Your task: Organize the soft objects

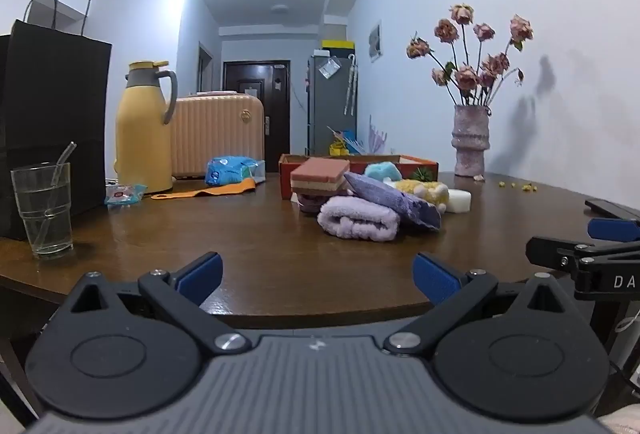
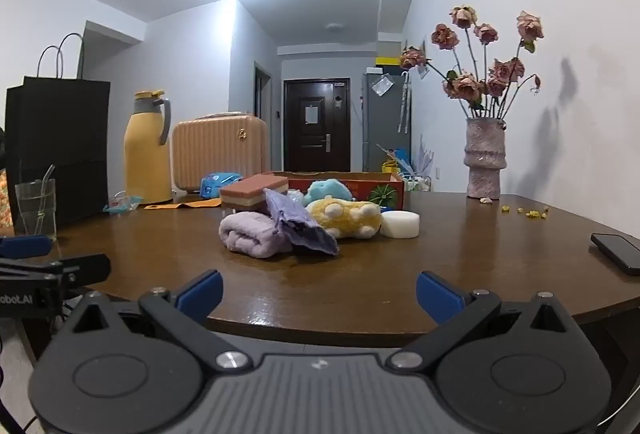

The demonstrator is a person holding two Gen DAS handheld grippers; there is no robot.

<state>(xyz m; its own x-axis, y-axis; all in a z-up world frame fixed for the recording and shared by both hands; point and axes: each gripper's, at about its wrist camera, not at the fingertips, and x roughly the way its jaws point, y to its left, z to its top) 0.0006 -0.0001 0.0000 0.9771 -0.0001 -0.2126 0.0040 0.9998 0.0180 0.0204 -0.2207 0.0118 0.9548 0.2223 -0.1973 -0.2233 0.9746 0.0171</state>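
Observation:
A pile of soft things lies mid-table in front of a red cardboard box [image 1: 416, 163] [image 2: 384, 181]: a rolled lilac towel [image 1: 358, 219] [image 2: 254, 234], a purple cloth [image 1: 390, 196] [image 2: 298, 220], a layered pink-brown sponge block [image 1: 319, 174] [image 2: 253, 191], a yellow plush toy [image 1: 428, 190] [image 2: 346, 216], a blue plush [image 1: 383, 171] [image 2: 328, 190] and a white round sponge [image 1: 458, 200] [image 2: 400, 224]. My left gripper [image 1: 318, 276] is open and empty at the table's near edge. My right gripper [image 2: 318, 292] is open and empty, also at the near edge. Each gripper shows at the side of the other's view.
A glass with a straw [image 1: 42, 208] [image 2: 36, 206], a black paper bag [image 1: 52, 114], a yellow thermos [image 1: 144, 130] [image 2: 146, 150] and a peach suitcase [image 1: 218, 134] stand at the left. A vase of dried roses [image 1: 471, 140] [image 2: 485, 158] stands at the right. A phone [image 2: 618, 252] lies near the right edge.

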